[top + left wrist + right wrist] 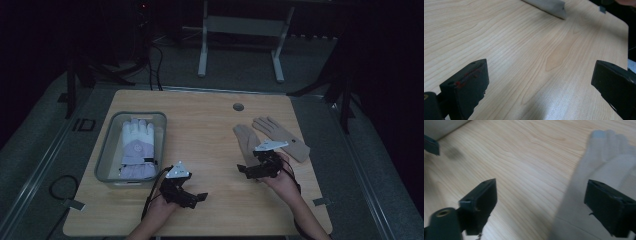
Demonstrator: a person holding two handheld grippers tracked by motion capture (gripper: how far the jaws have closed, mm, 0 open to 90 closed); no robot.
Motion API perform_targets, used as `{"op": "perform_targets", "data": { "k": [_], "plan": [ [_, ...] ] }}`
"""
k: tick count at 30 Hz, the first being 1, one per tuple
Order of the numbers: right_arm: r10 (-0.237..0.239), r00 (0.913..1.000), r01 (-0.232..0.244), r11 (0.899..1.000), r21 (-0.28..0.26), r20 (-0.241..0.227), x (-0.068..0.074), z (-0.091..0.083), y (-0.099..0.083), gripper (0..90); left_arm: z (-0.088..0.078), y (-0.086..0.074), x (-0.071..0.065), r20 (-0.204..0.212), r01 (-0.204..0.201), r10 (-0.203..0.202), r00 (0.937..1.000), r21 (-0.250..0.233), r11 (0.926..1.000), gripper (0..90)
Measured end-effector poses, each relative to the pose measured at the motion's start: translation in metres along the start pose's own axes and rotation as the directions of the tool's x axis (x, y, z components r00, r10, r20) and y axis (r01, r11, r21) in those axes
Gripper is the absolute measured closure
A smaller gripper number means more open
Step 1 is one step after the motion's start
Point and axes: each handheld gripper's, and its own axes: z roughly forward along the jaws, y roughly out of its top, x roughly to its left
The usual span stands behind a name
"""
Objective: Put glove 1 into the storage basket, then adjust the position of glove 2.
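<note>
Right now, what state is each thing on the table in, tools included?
Left tool: open, nothing between its jaws, over bare wood.
Right tool: open, one jaw over the near beige glove, not gripping it.
Near beige glove: flat on the table, fingers pointing away.
Far beige glove: flat, beside the first.
White glove: lying inside the bin.
Grey bin: upright, uncovered.

The high view looks forward and down over the whole table (210, 125). Each gripper view sits close above it, apparently sharing bare tabletop beyond the fingers.
</note>
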Motion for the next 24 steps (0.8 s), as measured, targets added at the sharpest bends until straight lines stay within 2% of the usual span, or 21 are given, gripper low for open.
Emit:
{"op": "perform_targets", "data": {
  "k": [4, 6, 8, 11, 13, 14, 15, 17, 19, 20, 24],
  "plan": [
    [-0.003, 0.9999, 0.003, 1.0, 0.0, 0.014, -0.009, -0.003, -0.006, 14.5, 0.001, -0.004, -0.002, -0.017, -0.031, 0.031, 0.9994, -0.005, 0.9995, 1.4],
    [-0.014, 0.9994, 0.013, 1.0, 0.009, 0.033, -0.015, -0.006, -0.011, 18.0, 0.001, -0.005, -0.002, -0.034, -0.048, 0.048, 0.9983, -0.004, 0.9988, 1.4],
    [-0.007, 0.9992, 0.007, 1.0, 0.002, 0.038, -0.02, -0.008, -0.013, 21.5, 0.0, -0.007, -0.001, -0.053, -0.058, 0.056, 0.997, -0.021, 0.9981, 1.4],
    [0.0, 0.9993, 0.0, 1.0, -0.007, 0.037, -0.025, -0.009, -0.014, 22.7, 0.0, -0.008, 0.0, -0.052, -0.059, 0.057, 0.997, -0.032, 0.9978, 1.4],
    [0.0, 0.9994, 0.001, 1.0, -0.025, 0.036, -0.032, -0.011, -0.012, 27.0, -0.001, -0.009, 0.0, -0.06, -0.064, 0.062, 0.9963, -0.04, 0.9972, 1.4],
    [0.0, 0.9994, 0.001, 1.0, -0.025, 0.036, -0.032, -0.011, -0.012, 27.0, -0.001, -0.009, 0.0, -0.057, -0.067, 0.064, 0.9963, -0.041, 0.9969, 1.4],
    [-0.007, 0.999, 0.008, 1.0, -0.027, 0.043, -0.036, -0.009, -0.009, 31.5, -0.001, -0.009, -0.001, -0.059, -0.073, 0.071, 0.9958, -0.045, 0.9963, 1.5],
    [-0.007, 0.9991, 0.008, 1.0, -0.023, 0.043, -0.04, -0.008, -0.006, 35.0, -0.002, -0.01, -0.001, -0.053, -0.076, 0.074, 0.9959, -0.053, 0.9957, 1.5],
    [-0.01, 0.999, 0.012, 1.0, -0.027, 0.044, -0.042, -0.007, -0.004, 36.0, -0.002, -0.01, -0.001, -0.052, -0.08, 0.077, 0.9957, -0.055, 0.9953, 1.4],
    [-0.019, 0.9979, 0.02, 1.0, -0.02, 0.061, -0.047, -0.004, 0.001, 41.9, -0.002, -0.01, -0.002, -0.053, -0.083, 0.08, 0.9953, -0.056, 0.9949, 1.4],
    [-0.028, 0.9978, 0.029, 0.999, -0.012, 0.06, -0.054, 0.003, 0.009, 43.0, -0.003, -0.01, -0.001, -0.05, -0.079, 0.076, 0.9958, -0.063, 0.9949, 1.5]
  ]
}}
